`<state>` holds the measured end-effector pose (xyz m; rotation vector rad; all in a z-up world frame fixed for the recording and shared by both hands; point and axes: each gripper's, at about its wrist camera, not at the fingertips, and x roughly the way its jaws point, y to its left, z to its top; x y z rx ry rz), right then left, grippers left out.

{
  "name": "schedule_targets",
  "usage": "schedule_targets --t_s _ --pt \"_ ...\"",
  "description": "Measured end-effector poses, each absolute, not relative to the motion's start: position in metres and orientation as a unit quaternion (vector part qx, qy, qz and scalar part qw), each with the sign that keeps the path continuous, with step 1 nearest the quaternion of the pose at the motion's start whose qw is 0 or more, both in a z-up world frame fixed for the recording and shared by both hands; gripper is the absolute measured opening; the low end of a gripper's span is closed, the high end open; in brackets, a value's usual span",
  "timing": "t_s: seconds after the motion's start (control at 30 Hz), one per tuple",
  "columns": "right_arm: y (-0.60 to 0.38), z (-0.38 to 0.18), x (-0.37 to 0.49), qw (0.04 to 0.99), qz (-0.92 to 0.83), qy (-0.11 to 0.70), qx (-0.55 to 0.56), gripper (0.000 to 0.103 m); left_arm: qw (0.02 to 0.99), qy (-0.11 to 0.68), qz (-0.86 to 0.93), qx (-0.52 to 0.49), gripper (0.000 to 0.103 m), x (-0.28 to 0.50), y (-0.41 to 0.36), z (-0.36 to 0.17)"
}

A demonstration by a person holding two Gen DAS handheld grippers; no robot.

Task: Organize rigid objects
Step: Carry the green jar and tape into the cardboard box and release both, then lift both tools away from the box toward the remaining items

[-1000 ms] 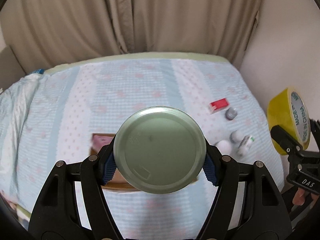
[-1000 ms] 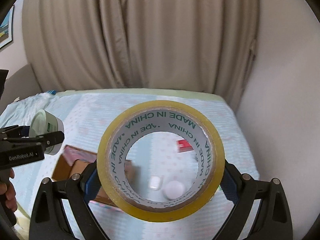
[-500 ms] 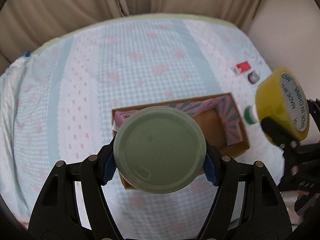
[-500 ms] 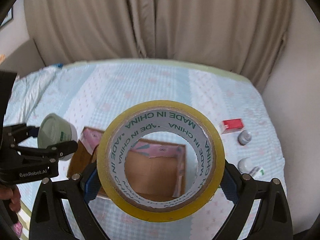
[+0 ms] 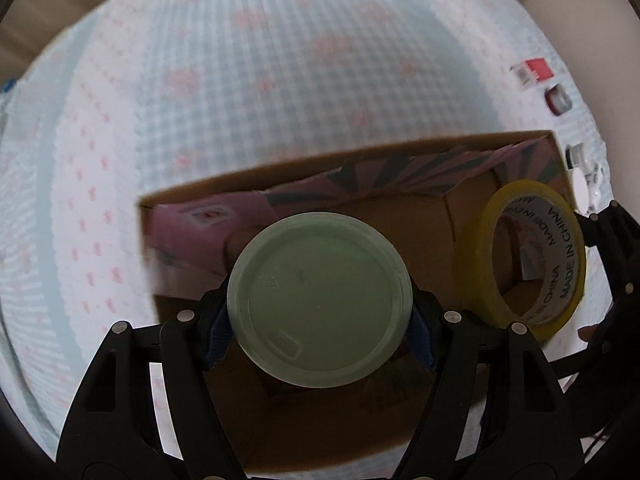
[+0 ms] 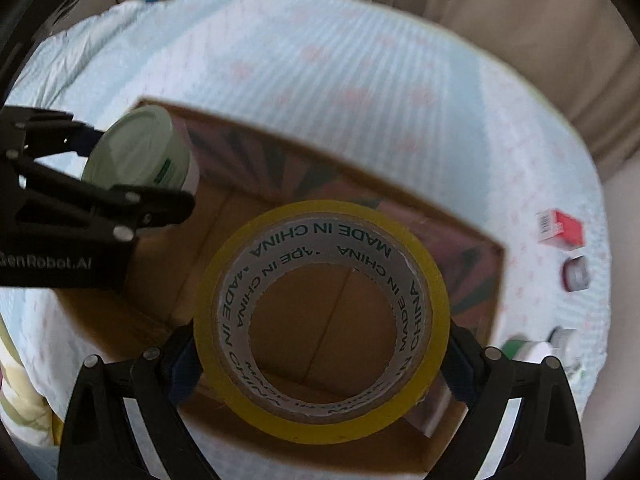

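My left gripper is shut on a pale green round jar, held over the left part of an open cardboard box with pink patterned flaps. The jar also shows in the right wrist view. My right gripper is shut on a yellow tape roll printed "MADE IN CHINA", held over the right part of the box. The roll also shows in the left wrist view.
The box lies on a bed with a light blue checked sheet. To the right of the box lie a red and white packet, a small round jar and white bottles. Beige curtains hang behind.
Both grippers have moved forward and down over the box, each still holding its object. The box now fills the lower part of both views.
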<state>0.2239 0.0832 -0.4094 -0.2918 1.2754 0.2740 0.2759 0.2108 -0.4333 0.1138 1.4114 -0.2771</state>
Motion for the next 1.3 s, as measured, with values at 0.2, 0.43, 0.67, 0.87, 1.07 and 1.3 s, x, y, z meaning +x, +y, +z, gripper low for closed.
schedule_targets --t_s 0.2,0.43,0.67,0.87,1.07,1.3 --pt "0.078 -0.429 0.226 0.773 0.145 0.604 -0.127 0.096 0.741 0.655 -0.132 0.065 0.068 0.276 0.200 -0.450" --pt "0.076 -0.430 0.232 0.770 0.163 0.605 -0.118 0.096 0.759 0.631 -0.153 0.057 0.102 0.280 0.193 -0.430" --pt "0.072 -0.419 0.227 0.782 0.184 0.587 -0.101 0.103 0.766 0.622 -0.156 0.051 0.103 0.276 0.194 -0.416" --pt "0.068 -0.404 0.222 0.782 0.181 0.590 -0.091 0.103 0.773 0.617 -0.144 0.040 0.103 0.262 0.205 -0.406" --pt "0.066 -0.372 0.204 0.795 0.173 0.575 -0.090 0.103 0.788 0.600 -0.134 0.040 0.103 0.247 0.215 -0.378" --pt "0.080 -0.313 0.185 0.808 0.161 0.558 -0.101 0.103 0.816 0.564 -0.122 0.028 0.103 0.219 0.230 -0.321"
